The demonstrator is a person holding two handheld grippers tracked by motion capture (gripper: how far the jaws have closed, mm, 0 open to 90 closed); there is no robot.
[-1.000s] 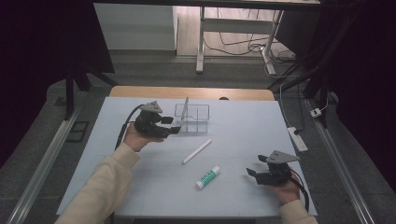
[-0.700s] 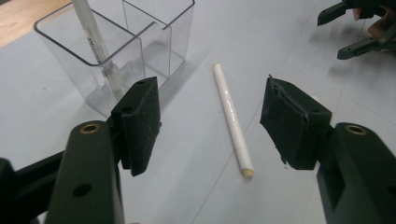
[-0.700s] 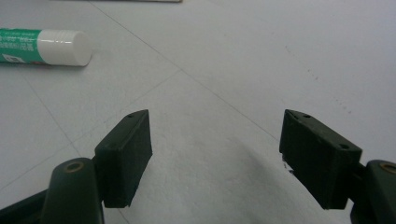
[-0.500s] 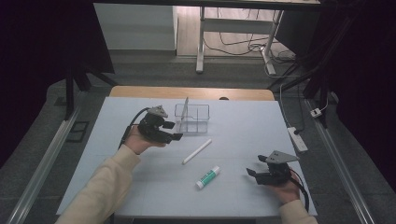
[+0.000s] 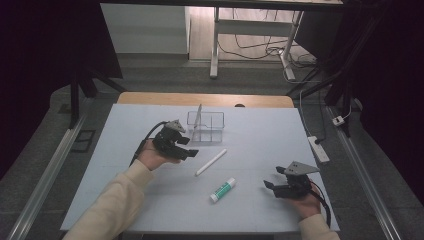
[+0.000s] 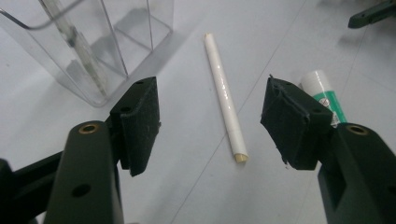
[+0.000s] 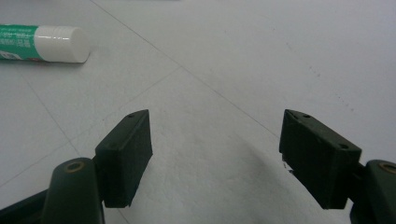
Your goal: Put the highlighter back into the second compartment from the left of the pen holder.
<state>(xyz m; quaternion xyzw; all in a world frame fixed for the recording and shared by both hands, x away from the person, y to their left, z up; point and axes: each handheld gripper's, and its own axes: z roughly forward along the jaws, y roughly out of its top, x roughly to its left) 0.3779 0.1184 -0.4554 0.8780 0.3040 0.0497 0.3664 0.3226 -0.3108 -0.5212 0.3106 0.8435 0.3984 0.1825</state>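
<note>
Left of centre in the high view, left gripper (image 5: 186, 148) hovering with jaws spread wide and empty, aimed toward white stick (image 5: 210, 162) lying flat mid-table. Through the left gripper view, same stick (image 6: 225, 98) framed between the two pads but untouched. Just above, in the upper middle of the frame, clear divided organiser (image 5: 206, 126) with one thin item already standing in its left compartment. Below centre, green-labelled glue stick (image 5: 222, 190) loose on the table. Lower right, right gripper (image 5: 272, 186) resting wide open, holding nothing. Probably early going: one piece stowed, stick and glue left to grasp and drop in.
</note>
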